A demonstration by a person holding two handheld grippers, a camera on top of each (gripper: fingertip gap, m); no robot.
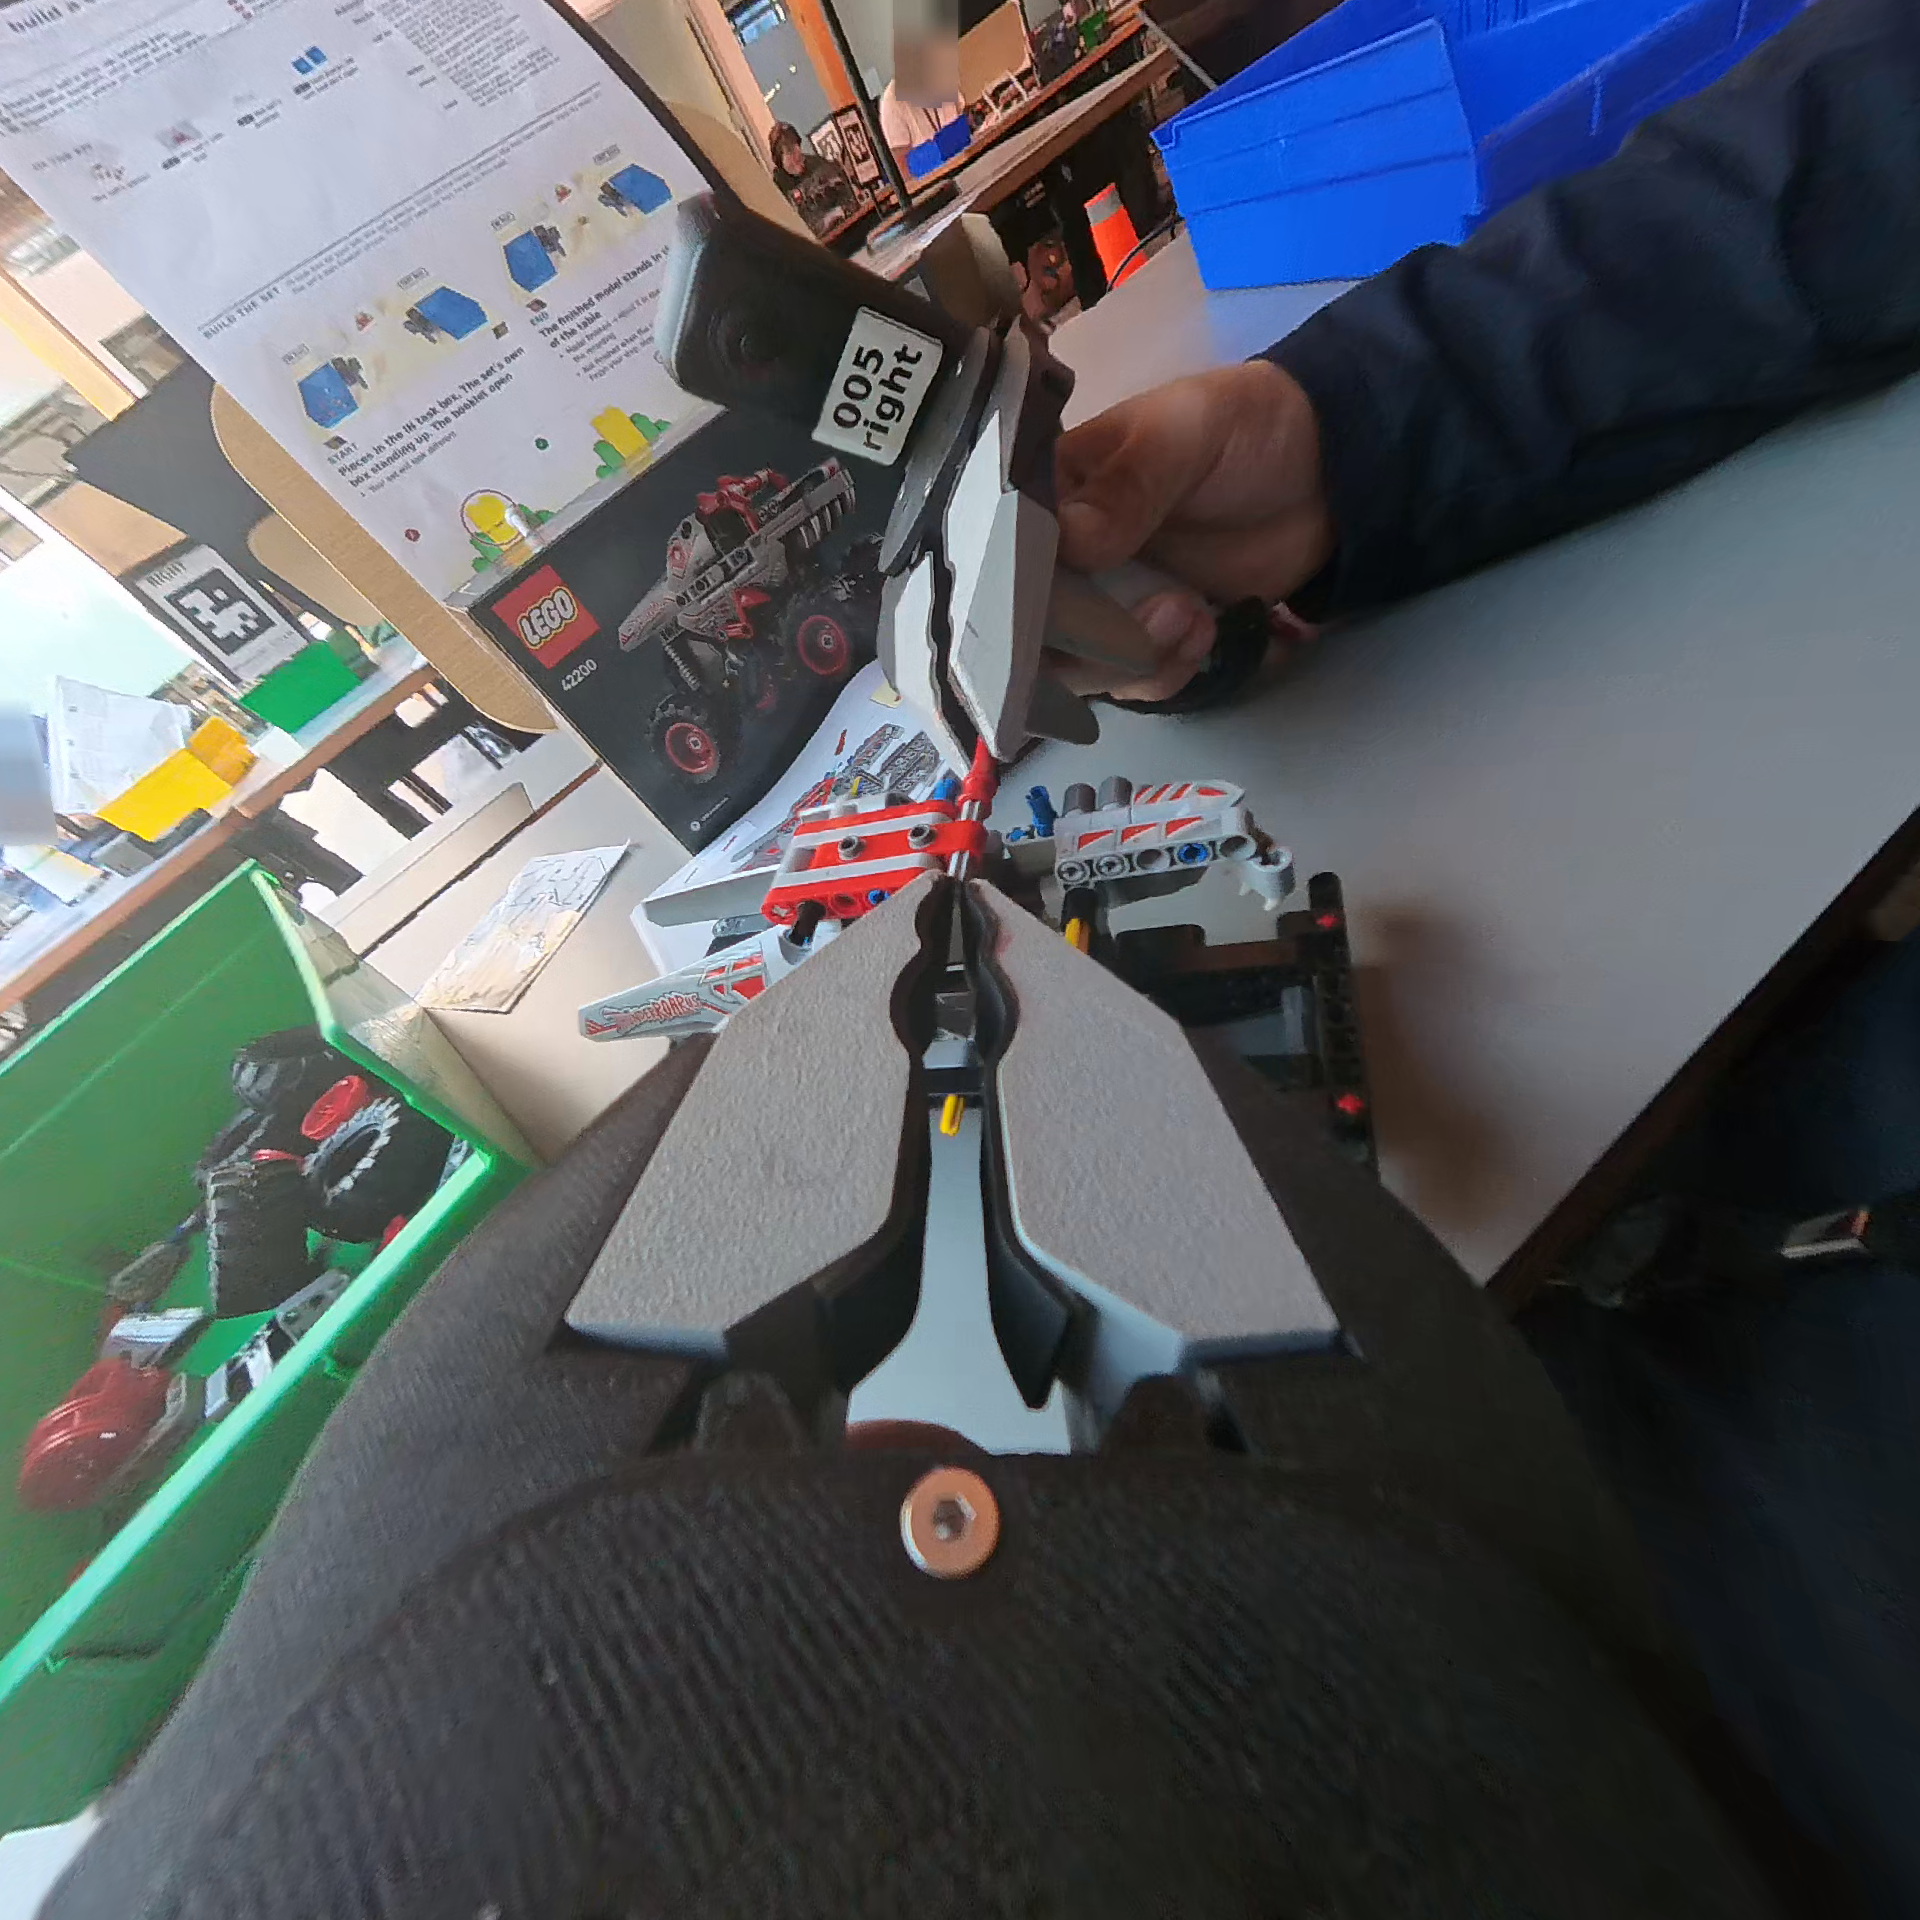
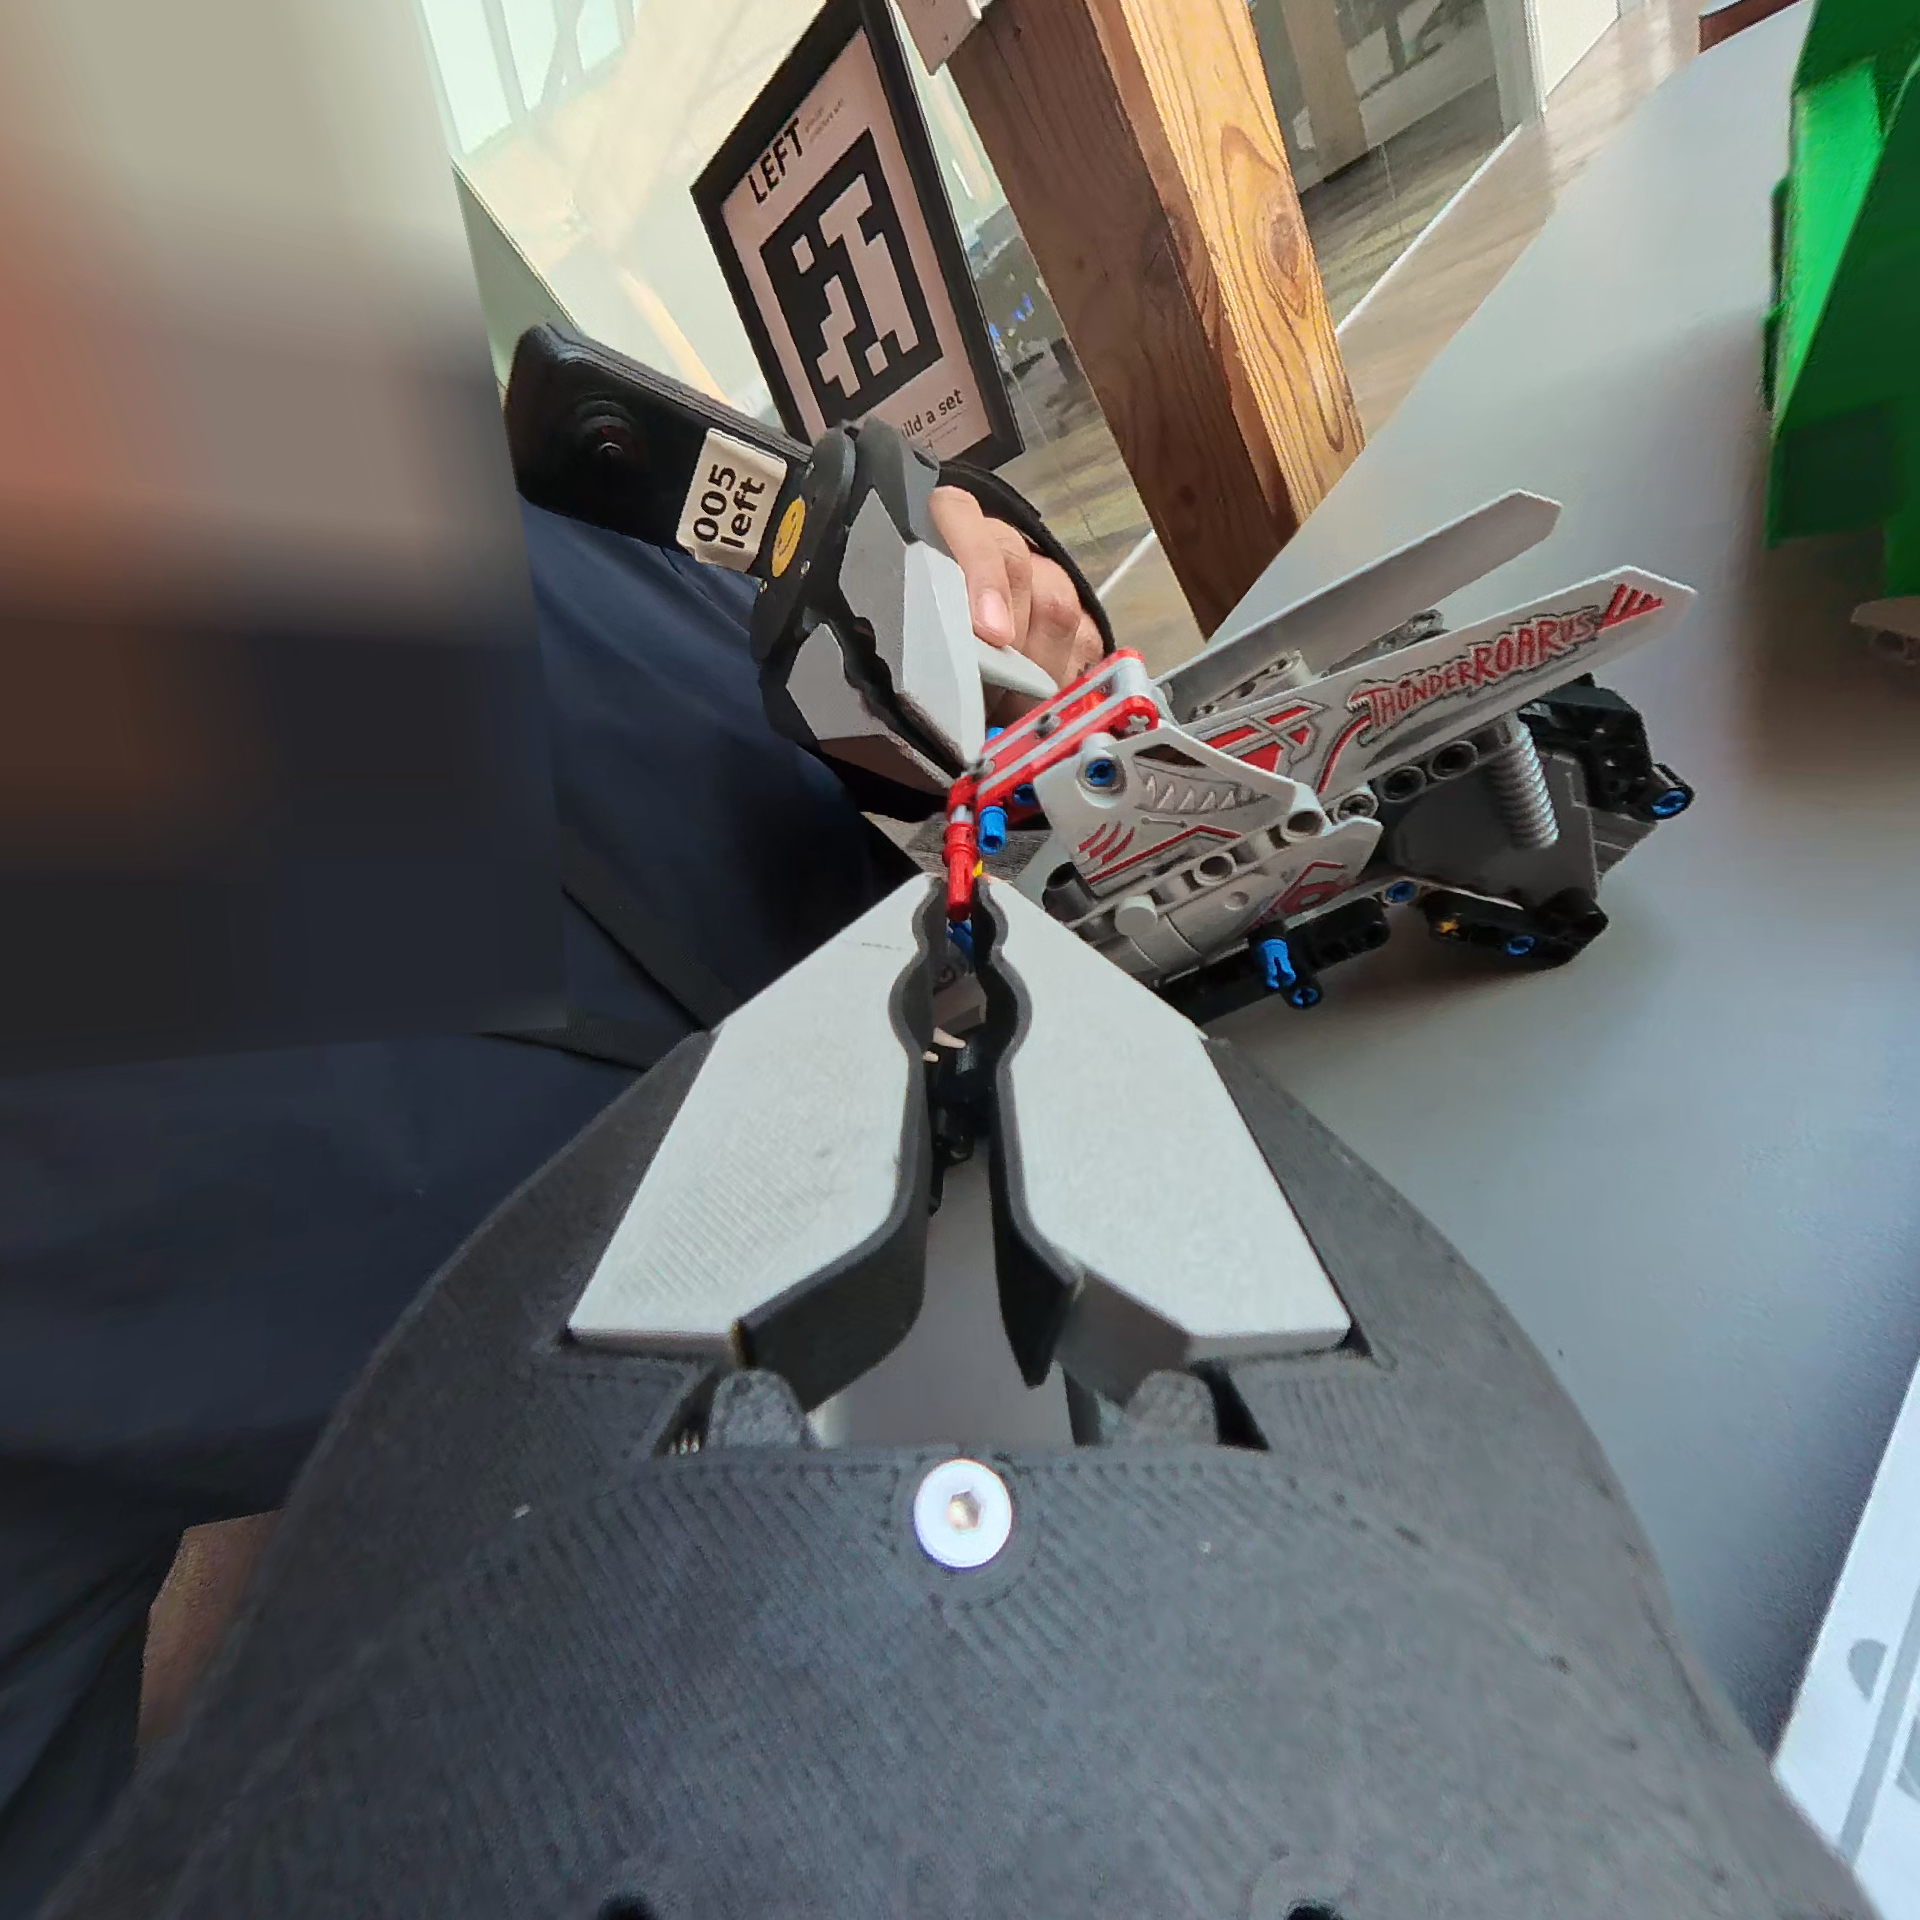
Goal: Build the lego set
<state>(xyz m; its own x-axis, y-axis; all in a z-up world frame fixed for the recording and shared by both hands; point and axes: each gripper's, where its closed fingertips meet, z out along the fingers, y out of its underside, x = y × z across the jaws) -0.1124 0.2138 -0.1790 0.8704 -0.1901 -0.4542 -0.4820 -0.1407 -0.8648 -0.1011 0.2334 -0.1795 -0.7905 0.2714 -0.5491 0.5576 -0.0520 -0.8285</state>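
A partly built truck model with grey-white panels and red decals lies on the grey table. A red and white beam frame sticks out from its front end. My left gripper is shut on the end of this frame; it also shows in the right wrist view. My right gripper is shut on a thin red axle piece that hangs from the frame's corner. In the left wrist view the right gripper comes down onto that axle from above.
A green bin with black tyres and red hubs stands at the left. The set's box and an open booklet lie behind the model. A blue bin sits far right. A wooden post and a framed marker card stand behind. Only a small space, under 4 cm, lies between the two pairs of fingers.
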